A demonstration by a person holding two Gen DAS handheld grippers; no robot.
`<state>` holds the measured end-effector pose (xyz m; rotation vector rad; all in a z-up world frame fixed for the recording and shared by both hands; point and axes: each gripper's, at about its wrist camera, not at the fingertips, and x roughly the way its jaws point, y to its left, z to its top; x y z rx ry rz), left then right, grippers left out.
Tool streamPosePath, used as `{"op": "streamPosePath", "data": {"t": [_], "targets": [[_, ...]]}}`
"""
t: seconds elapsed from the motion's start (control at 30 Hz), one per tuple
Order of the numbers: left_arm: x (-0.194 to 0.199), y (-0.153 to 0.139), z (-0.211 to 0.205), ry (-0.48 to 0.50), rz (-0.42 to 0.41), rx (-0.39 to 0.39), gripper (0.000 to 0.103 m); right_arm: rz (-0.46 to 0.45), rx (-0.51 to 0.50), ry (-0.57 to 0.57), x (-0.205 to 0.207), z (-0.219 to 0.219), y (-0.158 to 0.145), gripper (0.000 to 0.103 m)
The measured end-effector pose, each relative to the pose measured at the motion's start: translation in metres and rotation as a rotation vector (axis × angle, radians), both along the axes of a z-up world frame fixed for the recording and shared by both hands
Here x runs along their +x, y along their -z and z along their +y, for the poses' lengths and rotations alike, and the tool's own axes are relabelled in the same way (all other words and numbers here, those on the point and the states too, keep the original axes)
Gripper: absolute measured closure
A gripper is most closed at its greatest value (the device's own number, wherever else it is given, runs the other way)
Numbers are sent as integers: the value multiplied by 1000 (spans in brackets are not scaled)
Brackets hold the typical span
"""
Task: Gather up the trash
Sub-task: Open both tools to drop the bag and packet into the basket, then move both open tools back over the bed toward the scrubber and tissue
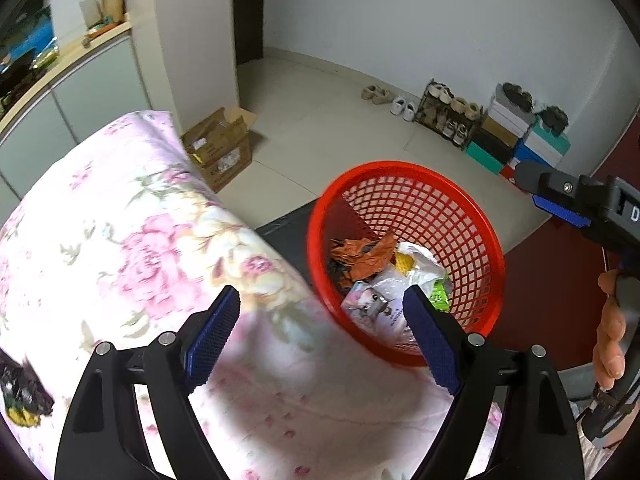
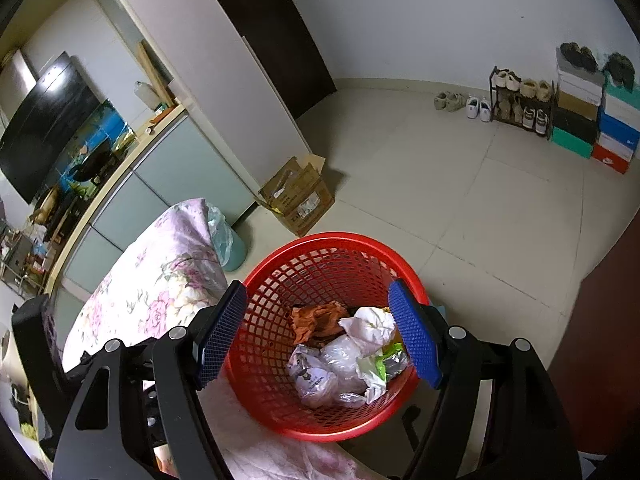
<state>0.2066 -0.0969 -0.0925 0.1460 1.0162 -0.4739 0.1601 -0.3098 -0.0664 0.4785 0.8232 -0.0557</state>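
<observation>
A red mesh basket (image 2: pixel 320 336) sits at the lower centre of the right wrist view, tipped a little toward the camera, its near edge resting on the floral bedcover (image 2: pixel 160 280). Inside lie crumpled scraps: an orange-brown paper wad (image 2: pixel 316 318), a white crumpled bag (image 2: pixel 372 326), clear plastic film (image 2: pixel 344 360) and a green-and-silver wrapper (image 2: pixel 390 360).

The right gripper (image 2: pixel 320 334) hangs over the basket mouth with its blue pads (image 2: pixel 416 336) spread wide, nothing between them. In the left wrist view the left gripper (image 1: pixel 322 338) is likewise spread, empty, one pad over the bedcover, the other in front of the basket's near wall.

At the lower left edge of that view a dark wrapper with yellow (image 1: pixel 22 394) lies on the cover, well apart from the basket.

Around the bed: a cardboard box (image 2: pixel 298 198) on the tiled floor near the white partition, a pale green bin with a plastic liner (image 2: pixel 230 246) tucked against the bed's corner, a shoe rack (image 2: pixel 522 106) and stacked shoeboxes (image 2: pixel 600 120) along the far wall at upper right, a dark screen (image 2: pixel 44 120) at the left.
</observation>
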Motion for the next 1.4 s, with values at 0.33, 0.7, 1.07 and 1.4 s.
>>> {"op": "streamPosePath", "data": {"t": [0.33,0.7,1.07,1.4], "targets": [[-27,-16,64,-114,-40,-37,22,13,-27,-124,6,57,2,32],[-58,-25,184,-366,-64,-58,22,29,-44,-296,11,134,3,32],[-91,-22,320,-688,-74,-73,22,54,-70,-415,10,190,9,32],[-72,4,358,-746,-14,-143,22,70,-87,-482,11,226,13,32]]}}
